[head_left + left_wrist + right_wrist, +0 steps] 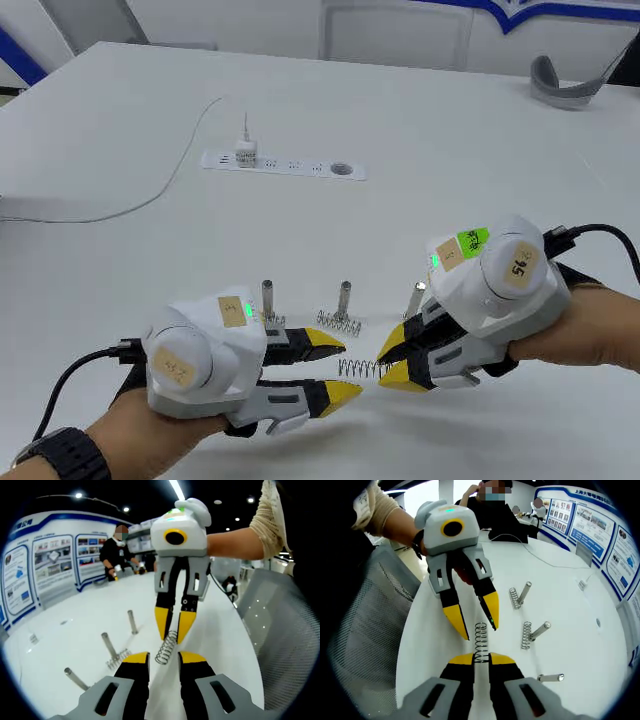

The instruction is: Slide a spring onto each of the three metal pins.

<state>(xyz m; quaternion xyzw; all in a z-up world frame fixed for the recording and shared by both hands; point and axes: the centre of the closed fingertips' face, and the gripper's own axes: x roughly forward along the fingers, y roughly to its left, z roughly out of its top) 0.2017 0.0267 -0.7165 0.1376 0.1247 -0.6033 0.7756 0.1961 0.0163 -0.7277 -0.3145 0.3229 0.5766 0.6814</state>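
A: Spring point(362, 368)?
B: Lower centre. One end is pinched in the right gripper point(385, 364). The left gripper point(346, 368) gapes, jaws flanking the other end.
A: Pins point(344, 297)?
B: Three, mid-frame; two carry springs point(338, 322).

The one mark I can read sits right of centre in the head view: a round tan sticker point(520, 266) on the back of the right gripper point(392, 362), which looks like "95". The tan label point(449, 254) and green label point(473, 240) beside it are too blurred for me. The two tan stickers point(233, 311) on the left gripper point(343, 367) carry faint illegible marks. The wall posters point(52, 560) at the left of the left gripper view have print too small to read.
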